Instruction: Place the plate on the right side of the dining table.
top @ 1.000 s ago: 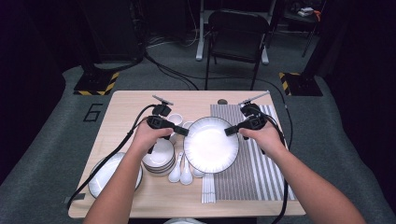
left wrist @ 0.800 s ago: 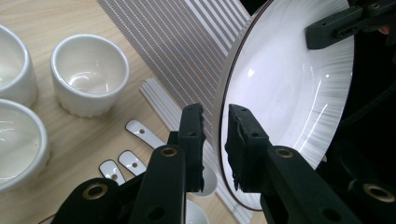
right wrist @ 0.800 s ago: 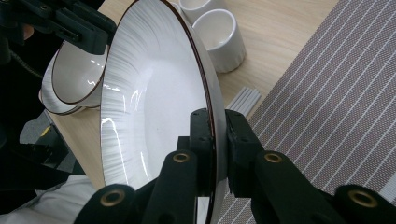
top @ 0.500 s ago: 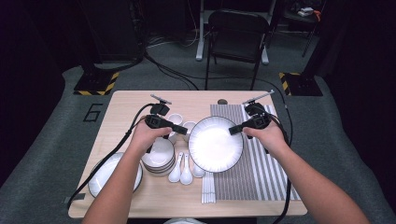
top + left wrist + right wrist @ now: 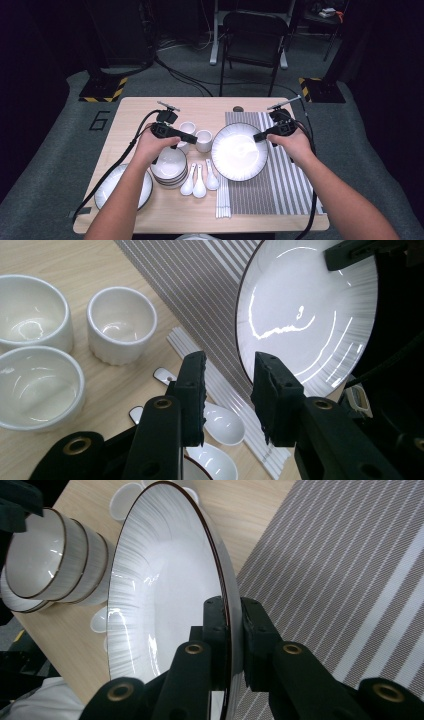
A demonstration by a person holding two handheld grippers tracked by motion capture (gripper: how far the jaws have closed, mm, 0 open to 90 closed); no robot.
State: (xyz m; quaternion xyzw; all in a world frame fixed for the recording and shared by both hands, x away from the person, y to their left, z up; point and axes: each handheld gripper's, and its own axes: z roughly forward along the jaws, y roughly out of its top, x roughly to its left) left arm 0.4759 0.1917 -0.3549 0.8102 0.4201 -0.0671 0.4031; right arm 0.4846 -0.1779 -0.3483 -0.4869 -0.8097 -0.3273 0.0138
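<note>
- The high view is lit from above: the table [image 5: 150, 107] is bright, the floor and room around it dim to near black.
- That view is soft, with fine detail smeared.
- Glare streaks curl across the white plate [image 5: 305, 315] in the left gripper view, and bright spots sit in the cups [image 5: 121, 322].
- The black jaws close to each gripper camera read as dark, slightly blurred shapes.
- In the right gripper view the plate [image 5: 165, 590] shines pale, and the striped mat [image 5: 350, 565] stays sharp.

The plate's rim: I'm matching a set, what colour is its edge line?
Dark brown edge on the white ribbed plate; right gripper view shows it best.
</note>
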